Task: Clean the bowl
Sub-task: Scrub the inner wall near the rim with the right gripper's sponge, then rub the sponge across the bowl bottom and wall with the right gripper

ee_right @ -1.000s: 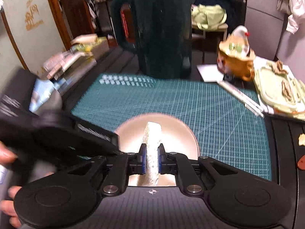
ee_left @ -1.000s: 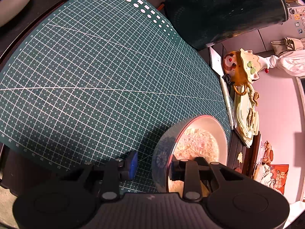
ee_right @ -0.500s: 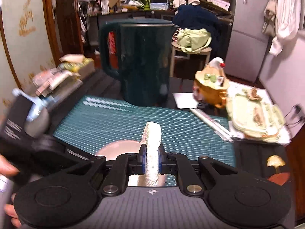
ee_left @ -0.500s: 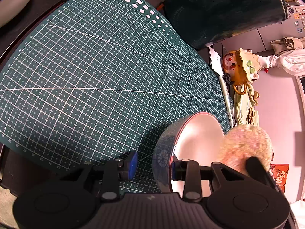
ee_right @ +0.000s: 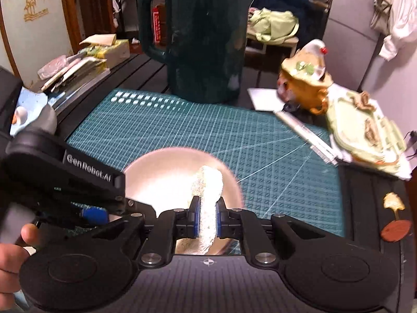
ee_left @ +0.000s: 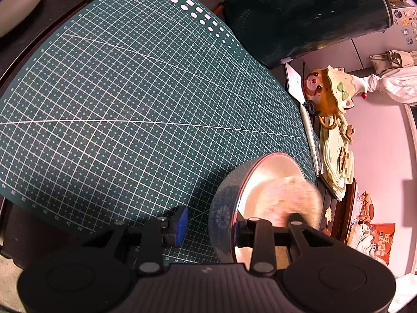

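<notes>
A bowl (ee_left: pixel 224 203) with a blue-patterned outside and a pale inside rests on the green cutting mat (ee_left: pixel 130 99). My left gripper (ee_left: pixel 208 227) straddles the bowl's near rim, one finger inside and one outside with a gap to the wall. In the right wrist view the bowl (ee_right: pixel 161 174) lies below my right gripper (ee_right: pixel 207 220), which is shut on a round pale sponge (ee_right: pixel 207 195). The sponge (ee_left: pixel 292 200) is blurred inside the bowl in the left wrist view.
A dark green kettle (ee_right: pixel 200 39) stands at the mat's far edge. An orange ceramic pot (ee_right: pixel 305 83), a pen (ee_right: pixel 305 133) and a pale green tray (ee_right: pixel 365 133) lie at the right. Boxes and packets (ee_right: pixel 78 62) lie at the left.
The sponge in my right gripper came out of the bowl to its right side, then went back down into the bowl. My left gripper and the bowl have stayed put.
</notes>
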